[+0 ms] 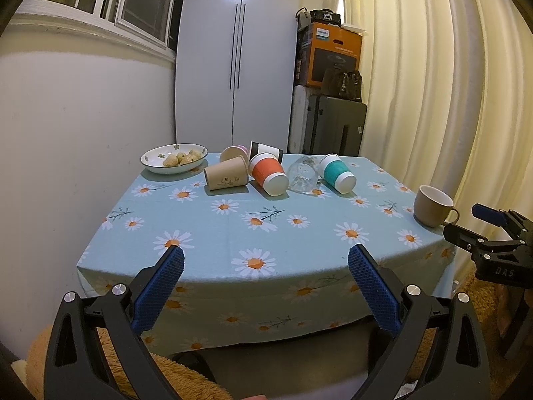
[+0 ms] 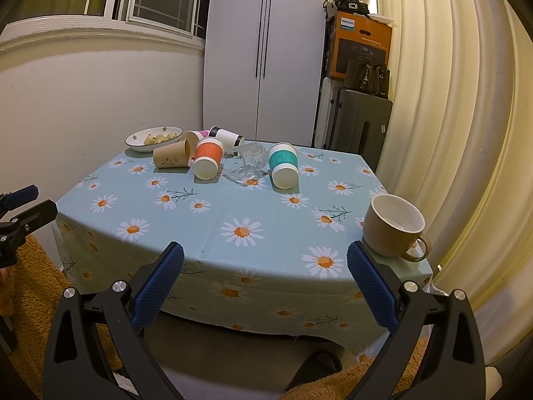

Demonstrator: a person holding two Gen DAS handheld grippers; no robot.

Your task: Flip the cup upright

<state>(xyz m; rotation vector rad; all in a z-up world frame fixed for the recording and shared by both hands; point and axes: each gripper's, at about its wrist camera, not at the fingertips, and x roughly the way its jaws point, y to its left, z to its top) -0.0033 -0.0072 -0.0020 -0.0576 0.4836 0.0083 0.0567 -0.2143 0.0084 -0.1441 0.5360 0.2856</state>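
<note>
Both the left gripper (image 1: pixel 266 260) and the right gripper (image 2: pixel 265 258) stand wide open and empty before the table (image 2: pixel 206 220), so no cup is taken yet, and the next move must reach the fallen cups (image 2: pixel 213 158) at its far side.

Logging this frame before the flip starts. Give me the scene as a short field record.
surface: table under a daisy-print cloth
upright: beige mug, near right corner
on their sides: kraft cup, orange cup, teal cup, clear glass
bowl: far left, holds food
left gripper: open, empty
right gripper: open, empty
</note>
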